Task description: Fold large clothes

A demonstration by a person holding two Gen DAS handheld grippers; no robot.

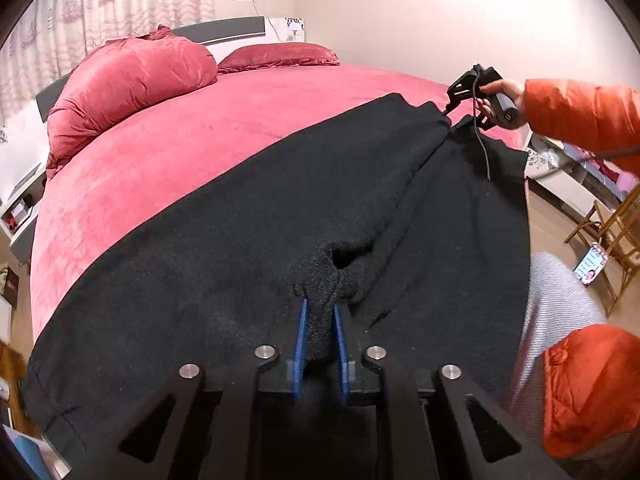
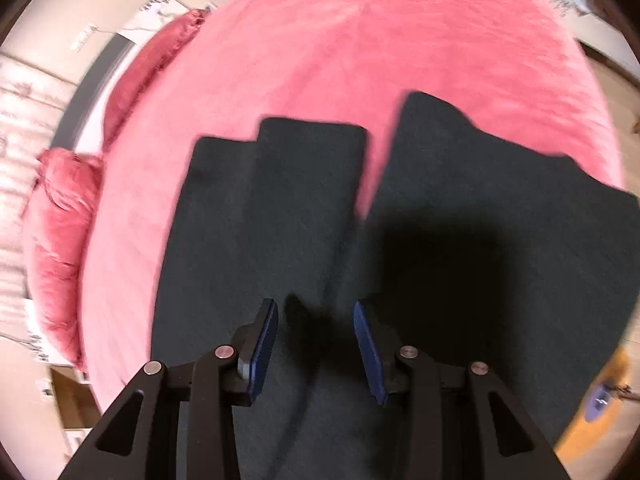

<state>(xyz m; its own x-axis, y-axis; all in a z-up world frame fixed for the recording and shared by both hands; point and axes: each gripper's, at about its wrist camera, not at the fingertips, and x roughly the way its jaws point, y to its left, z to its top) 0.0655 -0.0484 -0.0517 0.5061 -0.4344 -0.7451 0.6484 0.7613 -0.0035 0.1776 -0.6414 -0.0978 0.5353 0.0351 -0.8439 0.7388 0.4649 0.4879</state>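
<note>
Your left gripper (image 1: pixel 320 320) is clamped on a bunch of the black garment (image 1: pixel 240 220) spread across the bed (image 1: pixel 240 112). Your right gripper (image 2: pixel 316 344) hangs apart and empty over it; next, likely pinch an edge there to fold.

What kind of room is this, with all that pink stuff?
Most likely a bedroom. A big bed with a pink cover fills the view, with red pillows against its headboard and patterned curtains behind. A black garment lies spread on the bed for folding.
</note>
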